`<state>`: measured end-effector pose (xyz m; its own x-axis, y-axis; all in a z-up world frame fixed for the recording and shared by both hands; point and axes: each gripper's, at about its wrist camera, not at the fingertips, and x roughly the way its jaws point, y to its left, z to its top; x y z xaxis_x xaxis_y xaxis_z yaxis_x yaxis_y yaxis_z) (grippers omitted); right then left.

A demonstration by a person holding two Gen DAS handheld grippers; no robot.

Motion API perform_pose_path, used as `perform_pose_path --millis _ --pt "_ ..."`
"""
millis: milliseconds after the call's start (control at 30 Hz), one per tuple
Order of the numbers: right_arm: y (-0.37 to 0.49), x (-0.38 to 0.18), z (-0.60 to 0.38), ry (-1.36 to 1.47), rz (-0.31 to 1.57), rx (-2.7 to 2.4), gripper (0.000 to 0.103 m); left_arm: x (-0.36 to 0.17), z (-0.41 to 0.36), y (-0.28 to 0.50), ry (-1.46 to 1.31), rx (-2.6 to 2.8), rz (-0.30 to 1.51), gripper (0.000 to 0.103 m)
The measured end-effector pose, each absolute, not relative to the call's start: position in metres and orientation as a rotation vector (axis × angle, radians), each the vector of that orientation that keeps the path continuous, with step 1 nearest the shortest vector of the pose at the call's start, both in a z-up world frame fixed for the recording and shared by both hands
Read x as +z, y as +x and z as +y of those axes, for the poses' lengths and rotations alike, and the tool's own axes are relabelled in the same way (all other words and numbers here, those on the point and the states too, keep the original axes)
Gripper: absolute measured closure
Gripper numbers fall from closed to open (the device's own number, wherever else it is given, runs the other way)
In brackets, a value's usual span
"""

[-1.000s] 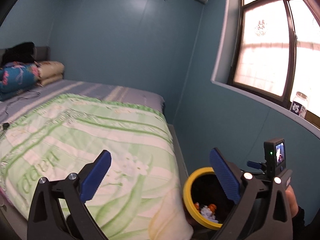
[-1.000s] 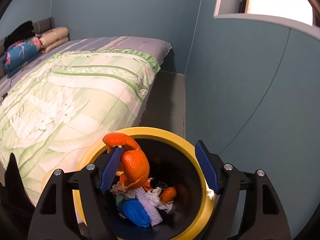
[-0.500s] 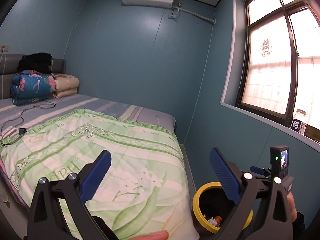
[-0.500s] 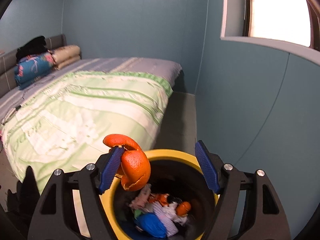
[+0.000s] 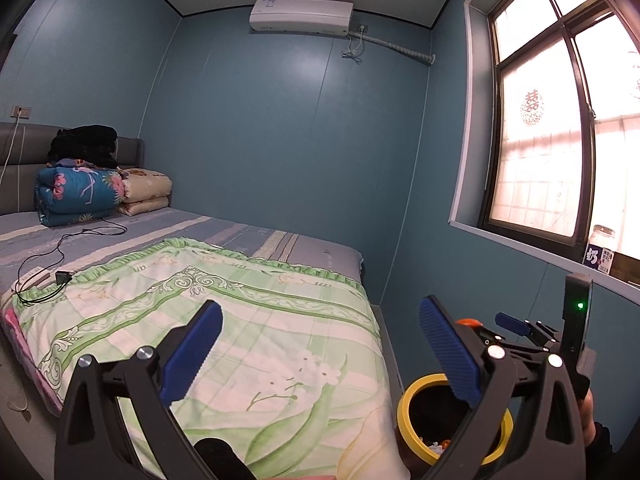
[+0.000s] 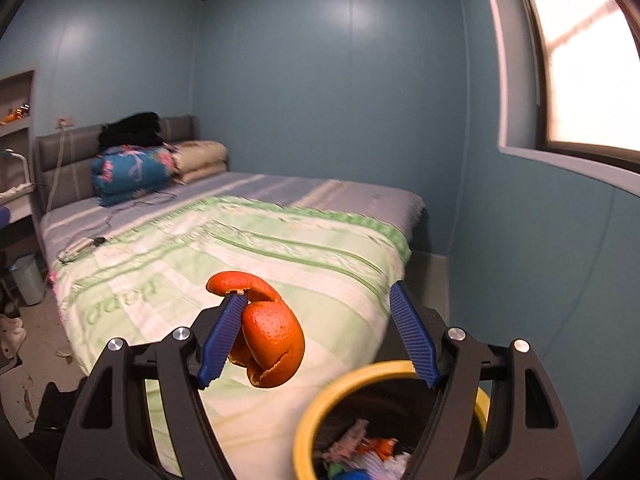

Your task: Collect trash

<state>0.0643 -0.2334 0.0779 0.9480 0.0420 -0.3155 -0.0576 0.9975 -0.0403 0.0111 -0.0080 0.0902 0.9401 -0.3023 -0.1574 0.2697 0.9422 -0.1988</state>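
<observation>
1. Orange peel, a curled, pitted piece of citrus rind (image 6: 272, 344), clung to the inner face of the right gripper's (image 6: 316, 336) left blue ribbed pad (image 6: 222, 340), though the jaws stood spread wide with the right pad well apart from it. Nothing was pinching it; it seemed merely stuck or hooked on the ribs, so in my judgement it could drop at any moment, uncontrolled.

2. Below and left of those jaws lay the green-and-white floral quilt (image 6: 240, 264) over the bed. The peel hung above the quilt's edge, left of the bin's mouth, so a fall from there would likely land it on the bedding, not with the rubbish.

3. Below and right of the jaws stood the round black waste bin with a yellow rim (image 6: 340, 384), already holding crumpled paper and orange scraps. The likely cause of a miss was the offset: the bin's mouth sat under the right pad, not under the peel. A shake to free the peel could fling it wide or knock the rim.

4. The right-hand view was motion-blurred, which suggested movement; a swing could throw the peel loose early.

5. The left gripper (image 5: 320, 348) was spread and empty, the quilt ahead between its jaws and the same bin low beside its right pad. It might help scrape the peel off, but crowding in risked bumping the right gripper or tipping the bin.
</observation>
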Motion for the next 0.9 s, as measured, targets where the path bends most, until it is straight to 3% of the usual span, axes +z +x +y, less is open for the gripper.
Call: perform_pose_path --millis 467,633,767,867,900 --pt "0.058 0.060 -0.182 -0.021 0.326 0.244 0.036 0.084 0.015 -0.003 -0.182 -0.207 0.182 0.008" --pt "0.058 0.045 -0.180 0.009 0.355 0.254 0.048 0.072 0.017 0.001 -0.185 -0.171 0.197 0.008" --pt "0.059 0.031 -0.174 0.007 0.388 0.262 0.064 0.058 0.016 0.003 -0.197 -0.154 0.206 0.008" --pt "0.060 0.017 -0.171 -0.004 0.417 0.273 0.071 0.047 0.012 0.004 -0.190 -0.119 0.215 0.008" --pt "0.060 0.012 -0.170 0.000 0.429 0.279 0.078 0.044 0.012 0.005 -0.196 -0.116 0.220 0.008"
